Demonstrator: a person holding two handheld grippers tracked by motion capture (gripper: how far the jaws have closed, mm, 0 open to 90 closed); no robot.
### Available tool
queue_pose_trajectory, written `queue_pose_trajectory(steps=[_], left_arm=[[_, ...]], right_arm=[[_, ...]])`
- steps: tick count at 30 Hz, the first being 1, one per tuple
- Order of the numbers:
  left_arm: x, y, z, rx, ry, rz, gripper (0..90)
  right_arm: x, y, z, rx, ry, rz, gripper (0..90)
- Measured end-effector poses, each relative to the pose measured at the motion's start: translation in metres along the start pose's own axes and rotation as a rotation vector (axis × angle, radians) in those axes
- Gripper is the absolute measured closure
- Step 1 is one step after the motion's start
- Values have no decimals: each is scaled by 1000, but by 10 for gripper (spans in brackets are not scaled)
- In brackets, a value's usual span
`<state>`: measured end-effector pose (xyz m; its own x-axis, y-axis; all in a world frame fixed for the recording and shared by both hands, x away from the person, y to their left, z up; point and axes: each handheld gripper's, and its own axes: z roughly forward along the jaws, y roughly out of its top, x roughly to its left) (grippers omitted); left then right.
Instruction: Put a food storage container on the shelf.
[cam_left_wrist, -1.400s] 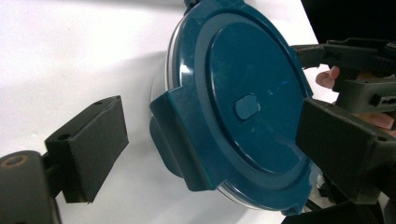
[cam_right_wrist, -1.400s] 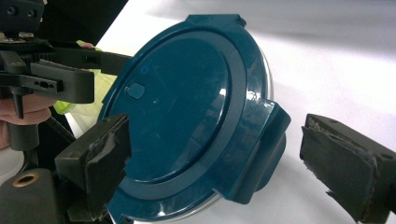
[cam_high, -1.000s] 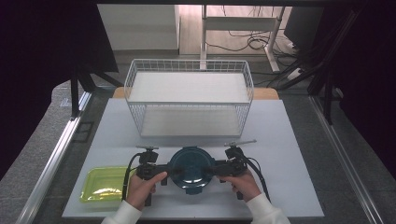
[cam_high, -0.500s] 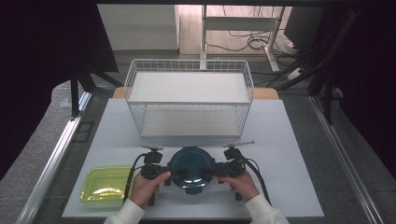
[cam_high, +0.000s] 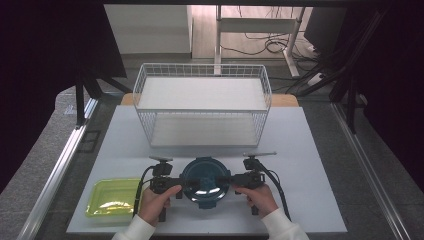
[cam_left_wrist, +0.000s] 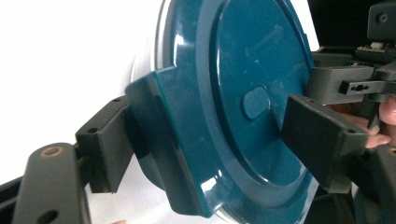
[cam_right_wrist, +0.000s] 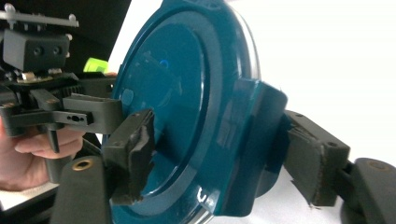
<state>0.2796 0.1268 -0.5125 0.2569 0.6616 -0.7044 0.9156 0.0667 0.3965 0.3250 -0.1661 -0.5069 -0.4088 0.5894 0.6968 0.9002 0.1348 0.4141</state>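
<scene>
Grippers on both sides of a round dark blue lidded container (cam_high: 205, 179), which sits at the near edge of the white table (cam_high: 310, 150), midway between my two hands; my left gripper (cam_high: 181, 185) reaches in from the left with its jaws either side of a lid clasp (cam_left_wrist: 161, 140); those jaws have just been closing, and I cannot tell whether the pads press yet; my right gripper (cam_high: 226, 179) comes from the right, jaws astride the opposite clasp (cam_right_wrist: 254, 140), also just closing, one pad (cam_right_wrist: 135, 154) close to the lid, contact unclear; a white wire basket (cam_high: 202, 107) stands behind the container; a yellow-green tray (cam_high: 112, 197) lies just left of my left hand (cam_high: 157, 202).
</scene>
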Motion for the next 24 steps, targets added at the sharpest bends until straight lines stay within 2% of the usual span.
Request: queue_pose_trajectory(steps=[3,6,9,19,24], left_arm=[[-1,-2,-3,-19,1,2,227],[0,-6,-7,-53,-16,-16,273],[-2,-9,-8,-71,-12,-10,285],[-7,-12,-10,-99,-18,4,325],[-13,-14,-9,-102,-16,25,329]], right_arm=[[1,-1,-1,-7,-3,3,314],[6,-3,-5,-21,-17,10,332],[8,-5,-7,-33,-26,22,344],[14,-7,-13,-67,-47,20,368],[17,-6,-20,-96,-61,-3,375]])
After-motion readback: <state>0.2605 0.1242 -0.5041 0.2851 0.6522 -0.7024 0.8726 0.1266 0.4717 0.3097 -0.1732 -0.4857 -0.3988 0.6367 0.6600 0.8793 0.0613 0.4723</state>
